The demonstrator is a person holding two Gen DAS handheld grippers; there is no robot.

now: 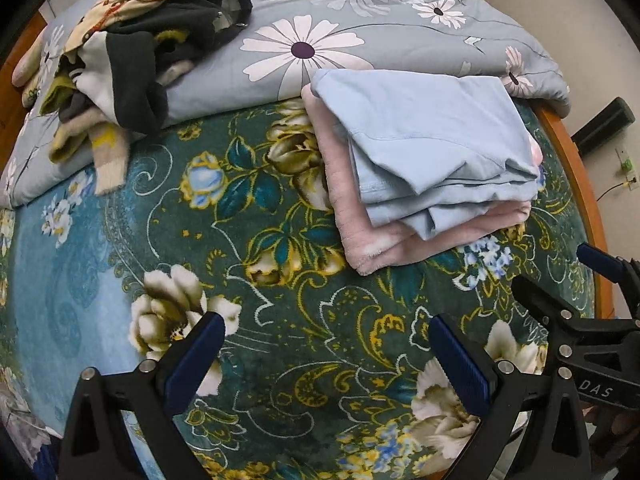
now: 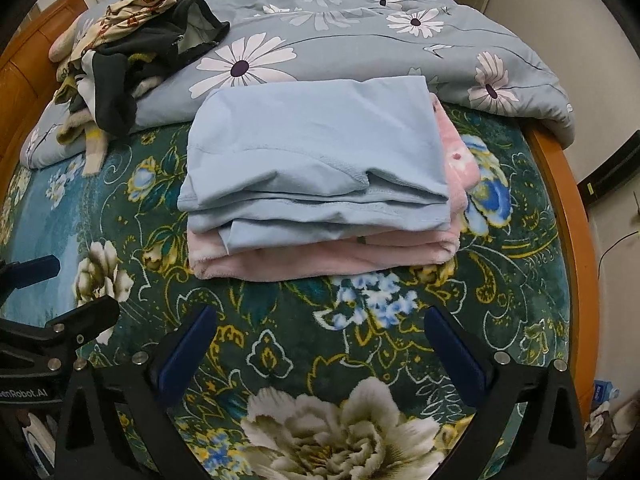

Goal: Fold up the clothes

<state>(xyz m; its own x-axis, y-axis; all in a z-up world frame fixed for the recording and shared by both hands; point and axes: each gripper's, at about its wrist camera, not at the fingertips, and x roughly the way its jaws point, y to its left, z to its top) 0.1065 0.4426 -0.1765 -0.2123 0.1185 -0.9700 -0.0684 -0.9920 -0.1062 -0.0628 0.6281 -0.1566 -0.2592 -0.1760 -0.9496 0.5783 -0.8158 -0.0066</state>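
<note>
A folded light blue garment (image 1: 432, 140) (image 2: 316, 156) lies on top of a folded pink fleece garment (image 1: 368, 240) (image 2: 320, 260) on the green flowered blanket (image 1: 280, 280) (image 2: 280, 320). A heap of unfolded clothes (image 1: 132, 56) (image 2: 128, 60), dark, beige and yellow, lies at the far left on the grey daisy quilt. My left gripper (image 1: 326, 336) is open and empty above the blanket, left of the stack. My right gripper (image 2: 320, 332) is open and empty just in front of the stack. Each gripper shows at the edge of the other's view.
A grey quilt with daisies (image 1: 360, 20) (image 2: 360, 32) is bunched across the back of the bed. The wooden bed frame (image 1: 580, 184) (image 2: 568, 200) runs along the right edge, with a wall and a cable beyond. A wooden headboard (image 2: 32, 40) stands at the left.
</note>
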